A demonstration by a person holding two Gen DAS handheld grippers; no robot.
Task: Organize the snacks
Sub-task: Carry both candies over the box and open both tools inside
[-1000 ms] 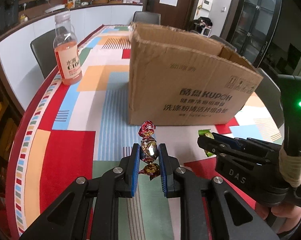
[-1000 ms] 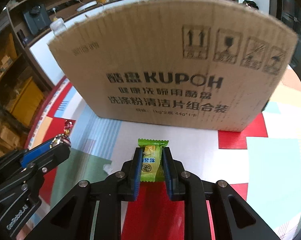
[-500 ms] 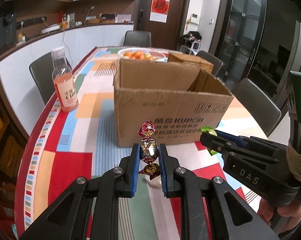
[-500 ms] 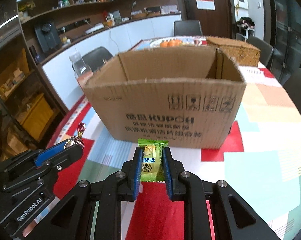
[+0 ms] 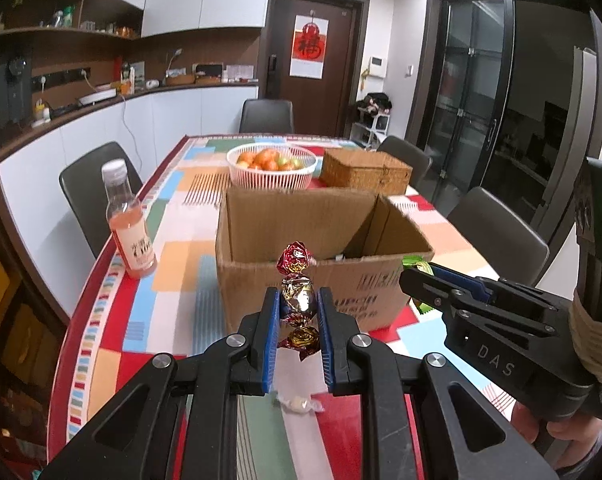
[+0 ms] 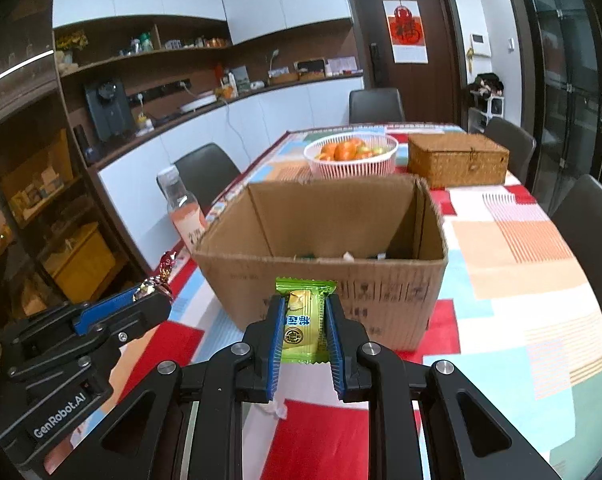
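Note:
My left gripper (image 5: 299, 312) is shut on a foil-wrapped candy (image 5: 297, 298) with red and gold twisted ends, held above the table in front of the open cardboard box (image 5: 261, 284). My right gripper (image 6: 304, 328) is shut on a green-wrapped snack (image 6: 303, 320), also raised in front of the box (image 6: 381, 292). Each gripper shows in the other's view: the right one (image 5: 417, 276) to the right, the left one (image 6: 157, 296) to the left. Bits of wrappers show inside the box. A pale wrapped candy (image 5: 299, 403) lies on the tablecloth below the left gripper.
A bottle of pink drink (image 5: 131, 232) stands left of the box. Behind the box are a white basket of fruit (image 5: 272, 166) and a wicker box (image 5: 365, 172). Dark chairs (image 5: 89, 188) ring the table with its colourful cloth (image 5: 173, 264).
Both grippers have risen with their snacks, from table level beside the box wall to above the box rim, so its inside now shows.

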